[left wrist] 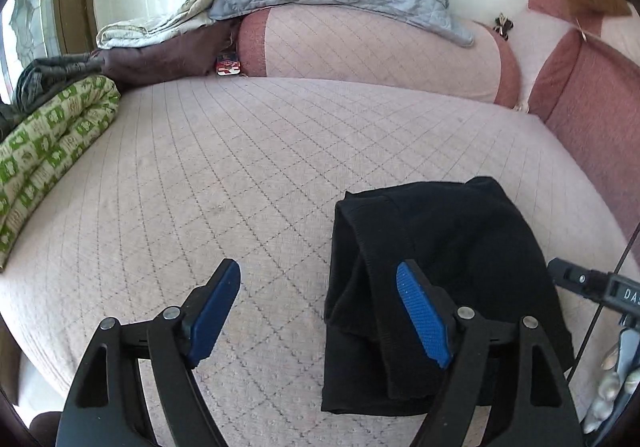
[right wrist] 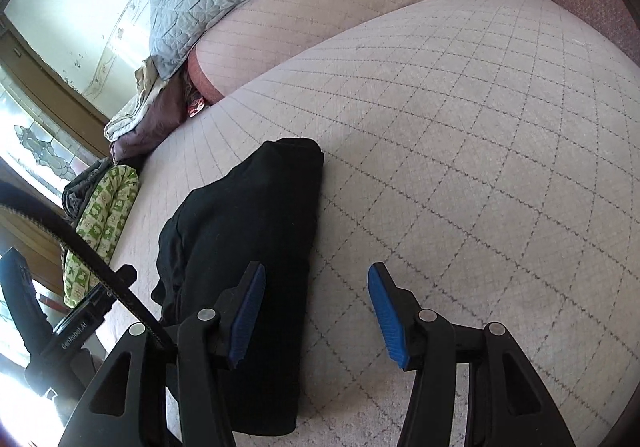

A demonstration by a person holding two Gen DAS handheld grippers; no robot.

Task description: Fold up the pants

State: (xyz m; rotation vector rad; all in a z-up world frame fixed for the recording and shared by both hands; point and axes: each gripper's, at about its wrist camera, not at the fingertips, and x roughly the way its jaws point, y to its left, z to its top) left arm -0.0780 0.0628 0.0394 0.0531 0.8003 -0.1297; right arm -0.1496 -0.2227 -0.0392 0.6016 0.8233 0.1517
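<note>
So the bed has a pale pink quilted cover with a diamond stitch pattern. Black pants lie folded on it, a green-and-white patterned roll along one edge, pink bolster at the head.

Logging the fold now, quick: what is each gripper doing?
Left gripper: open, holding nothing; black pants lie under its right finger.
Right gripper: open, empty.

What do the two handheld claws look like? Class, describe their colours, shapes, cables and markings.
Both the left claw and right claw have black arms with triangular cut-outs, silver pivot rivets and ribbed blue pads. A black ribbed cable crosses the right wrist view, beside a round black part with white lettering.
</note>
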